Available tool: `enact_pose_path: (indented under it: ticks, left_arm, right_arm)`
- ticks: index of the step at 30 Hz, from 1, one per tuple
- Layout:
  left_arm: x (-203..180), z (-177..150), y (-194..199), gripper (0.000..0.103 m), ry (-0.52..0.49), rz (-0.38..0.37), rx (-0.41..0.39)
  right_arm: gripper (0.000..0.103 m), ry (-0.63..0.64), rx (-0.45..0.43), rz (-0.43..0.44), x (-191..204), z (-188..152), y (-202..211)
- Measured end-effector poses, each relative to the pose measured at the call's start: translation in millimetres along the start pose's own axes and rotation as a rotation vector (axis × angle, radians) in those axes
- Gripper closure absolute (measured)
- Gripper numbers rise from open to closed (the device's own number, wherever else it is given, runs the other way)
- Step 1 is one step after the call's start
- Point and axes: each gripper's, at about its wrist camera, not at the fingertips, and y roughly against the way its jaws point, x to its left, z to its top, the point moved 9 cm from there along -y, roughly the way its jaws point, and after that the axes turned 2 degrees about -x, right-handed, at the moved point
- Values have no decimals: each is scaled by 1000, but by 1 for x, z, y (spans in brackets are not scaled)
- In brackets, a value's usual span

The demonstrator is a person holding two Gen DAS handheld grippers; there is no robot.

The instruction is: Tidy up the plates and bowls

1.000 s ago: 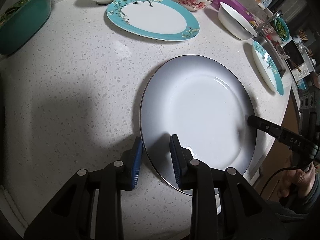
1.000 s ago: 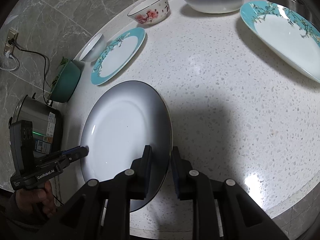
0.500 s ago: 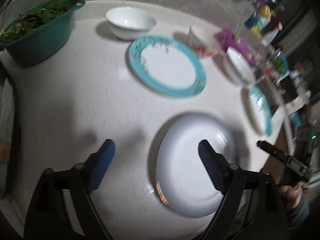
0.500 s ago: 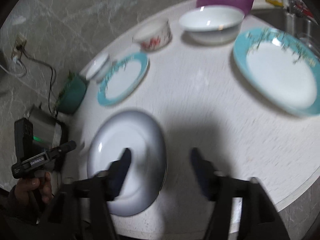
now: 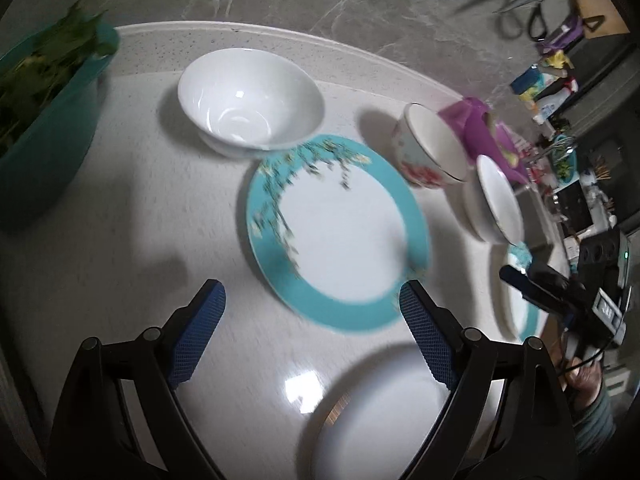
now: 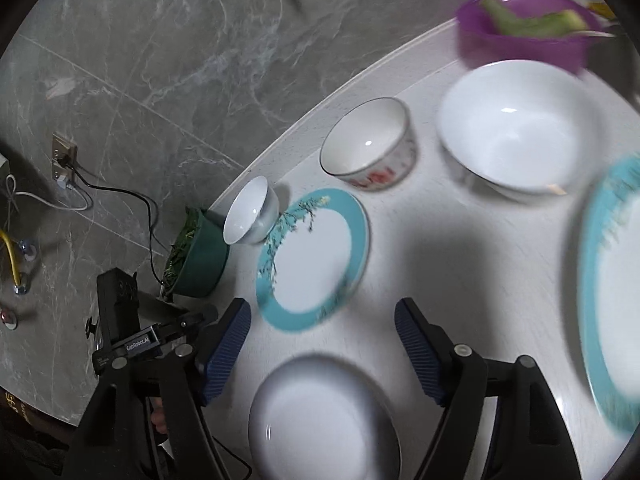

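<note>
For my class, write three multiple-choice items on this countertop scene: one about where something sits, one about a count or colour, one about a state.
1. The plain white bowl sits:
A. behind the teal-rimmed plate
B. on it
C. inside the green basin

2. Teal-rimmed plates in the right wrist view:
A. one
B. two
C. four

3. The left gripper holds:
A. the grey-white plate
B. a bowl
C. nothing

Answers:
1 A, it stands on the counter past the plate's far rim.
2 B, one mid-counter, one at the right edge.
3 C, its pads stand wide apart, touching nothing.
</note>
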Motion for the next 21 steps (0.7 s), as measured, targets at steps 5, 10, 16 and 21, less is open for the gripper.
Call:
enact_pose_path:
  ticks: [5, 10, 16, 21]
  left_arm:
    - [21, 23, -24, 17, 17, 25, 29]
    - [25, 27, -52, 38, 15, 2, 85]
    - [24, 26, -73, 40, -13, 6, 107]
    - [28, 32, -75, 40, 10, -13, 97]
  right_arm:
    - [47, -35, 58, -1, -19, 21, -42]
    - [49, -71, 99, 8, -34, 26, -74]
    - [54, -84, 157, 23, -39, 21, -97]
    - [62, -93, 176, 68, -38, 22, -105]
